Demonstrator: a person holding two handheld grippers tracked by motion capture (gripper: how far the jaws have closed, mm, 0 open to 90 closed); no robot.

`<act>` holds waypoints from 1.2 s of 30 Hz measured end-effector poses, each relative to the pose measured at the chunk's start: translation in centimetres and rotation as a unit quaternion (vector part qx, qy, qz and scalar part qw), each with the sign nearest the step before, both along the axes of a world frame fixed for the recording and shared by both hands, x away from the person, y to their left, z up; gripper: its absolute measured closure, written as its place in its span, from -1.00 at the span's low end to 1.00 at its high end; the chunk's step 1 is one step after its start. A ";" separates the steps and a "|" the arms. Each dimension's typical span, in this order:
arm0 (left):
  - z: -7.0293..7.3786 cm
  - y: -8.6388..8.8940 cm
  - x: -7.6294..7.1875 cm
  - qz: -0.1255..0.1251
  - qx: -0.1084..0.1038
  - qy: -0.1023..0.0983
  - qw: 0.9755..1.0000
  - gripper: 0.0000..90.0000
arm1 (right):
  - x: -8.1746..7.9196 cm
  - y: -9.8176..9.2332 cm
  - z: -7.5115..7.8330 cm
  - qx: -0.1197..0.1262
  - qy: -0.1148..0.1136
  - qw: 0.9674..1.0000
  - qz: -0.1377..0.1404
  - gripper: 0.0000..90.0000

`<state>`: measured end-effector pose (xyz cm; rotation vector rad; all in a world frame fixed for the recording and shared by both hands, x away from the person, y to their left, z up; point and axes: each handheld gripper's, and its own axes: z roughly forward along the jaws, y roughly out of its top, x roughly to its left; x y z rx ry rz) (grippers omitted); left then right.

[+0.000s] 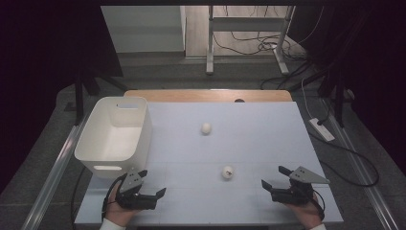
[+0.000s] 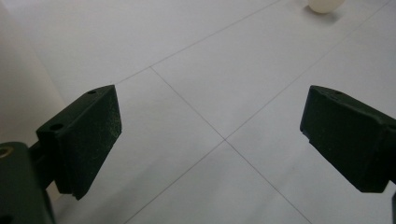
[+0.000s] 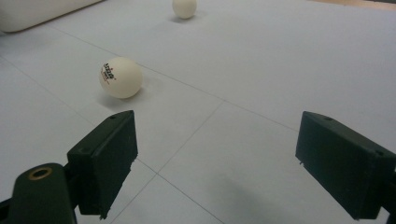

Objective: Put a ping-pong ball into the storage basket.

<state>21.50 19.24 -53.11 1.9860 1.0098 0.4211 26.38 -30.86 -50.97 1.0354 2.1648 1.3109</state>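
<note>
Two white balls on the table [image 1: 268, 139], near ball [image 1: 227, 172] between left gripper [image 1: 152, 184] and right gripper [image 1: 274, 176], both spread wide and empty, far ball [image 1: 206, 128] beside white bin [image 1: 115, 136].

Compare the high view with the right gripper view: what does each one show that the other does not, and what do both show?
High view alone: the whole white bin with its handle slots, both hands, the left gripper, open, and the floor with cables beyond the table.

Right gripper view alone: the red and dark print on the nearer ball, and the right gripper seen from close behind, jaws wide apart with nothing between them.

Both: the nearer ball, the farther ball, and the pale table surface with its thin lines.
</note>
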 end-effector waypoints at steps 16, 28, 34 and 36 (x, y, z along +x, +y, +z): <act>0.1 -0.4 -0.2 -0.006 0.000 -0.004 1.000 -0.86 | 0.0 0.2 -0.2 -0.007 0.005 1.000 0.004 -0.71; 0.2 -0.5 -0.2 -0.005 0.001 -0.003 1.000 -0.86 | 0.0 0.2 -0.2 -0.011 0.004 1.000 0.002 -0.70; 0.4 -0.5 -0.2 -0.005 0.004 -0.003 1.000 -0.88 | 0.0 0.3 -0.3 -0.015 0.005 1.000 0.006 -0.70; 0.4 -0.6 -0.2 -0.006 0.005 -0.001 1.000 -0.89 | 0.0 0.3 -0.3 -0.015 0.006 1.000 0.006 -0.70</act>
